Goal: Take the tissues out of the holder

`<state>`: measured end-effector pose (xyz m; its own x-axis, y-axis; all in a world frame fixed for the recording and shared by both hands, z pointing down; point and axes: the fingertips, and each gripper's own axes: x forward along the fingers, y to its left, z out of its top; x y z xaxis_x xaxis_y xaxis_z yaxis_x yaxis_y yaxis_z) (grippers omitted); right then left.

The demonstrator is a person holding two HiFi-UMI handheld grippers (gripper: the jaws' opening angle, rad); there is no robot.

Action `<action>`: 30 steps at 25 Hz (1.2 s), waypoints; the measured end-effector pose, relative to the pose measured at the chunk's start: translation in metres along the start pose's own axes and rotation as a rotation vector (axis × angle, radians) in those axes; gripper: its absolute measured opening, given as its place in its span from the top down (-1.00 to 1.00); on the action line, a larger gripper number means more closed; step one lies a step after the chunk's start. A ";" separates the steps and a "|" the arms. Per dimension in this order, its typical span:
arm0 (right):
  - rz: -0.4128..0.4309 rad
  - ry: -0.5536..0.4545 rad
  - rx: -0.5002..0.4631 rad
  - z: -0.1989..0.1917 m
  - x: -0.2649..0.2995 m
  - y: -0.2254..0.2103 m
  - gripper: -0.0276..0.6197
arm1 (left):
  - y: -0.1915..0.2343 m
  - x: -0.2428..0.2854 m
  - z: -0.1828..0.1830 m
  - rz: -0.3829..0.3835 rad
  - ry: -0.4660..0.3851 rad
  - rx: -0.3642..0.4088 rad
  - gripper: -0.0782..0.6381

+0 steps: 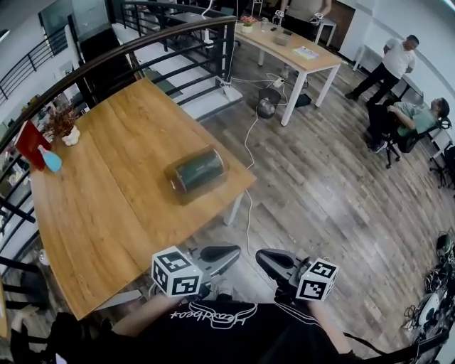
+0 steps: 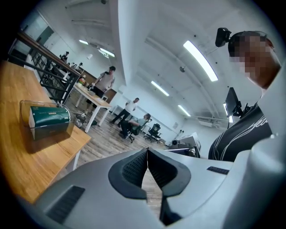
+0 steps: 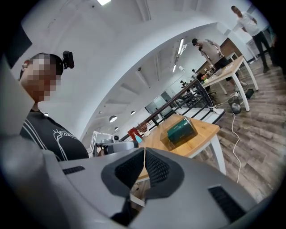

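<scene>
Count with me: two grippers up close, the left gripper and the right gripper, so that's two marker cubes, the left cube and the right cube. One tissue holder. Two tables: the wooden table on the left, the far table behind it. Three other people: a standing person far right, a seated person beside them, and a person at the far table. Two plants: a potted plant on the left, and flowers far off.

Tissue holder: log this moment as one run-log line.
stage: not started | tissue holder: on wooden table, untouched | left gripper: shut, empty | right gripper: shut, empty
</scene>
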<state>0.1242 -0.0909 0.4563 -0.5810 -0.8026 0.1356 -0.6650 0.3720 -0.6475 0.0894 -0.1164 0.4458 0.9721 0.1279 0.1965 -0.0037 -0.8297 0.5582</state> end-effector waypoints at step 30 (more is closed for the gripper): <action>0.250 0.171 -0.081 0.078 0.159 -0.056 0.86 | 0.136 -0.052 0.097 0.241 -0.177 0.044 0.74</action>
<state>0.1058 -0.2762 0.4555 -0.7971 -0.5942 0.1079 -0.5227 0.5893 -0.6161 0.0614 -0.2891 0.4332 0.9701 -0.1693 0.1739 -0.2333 -0.8479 0.4761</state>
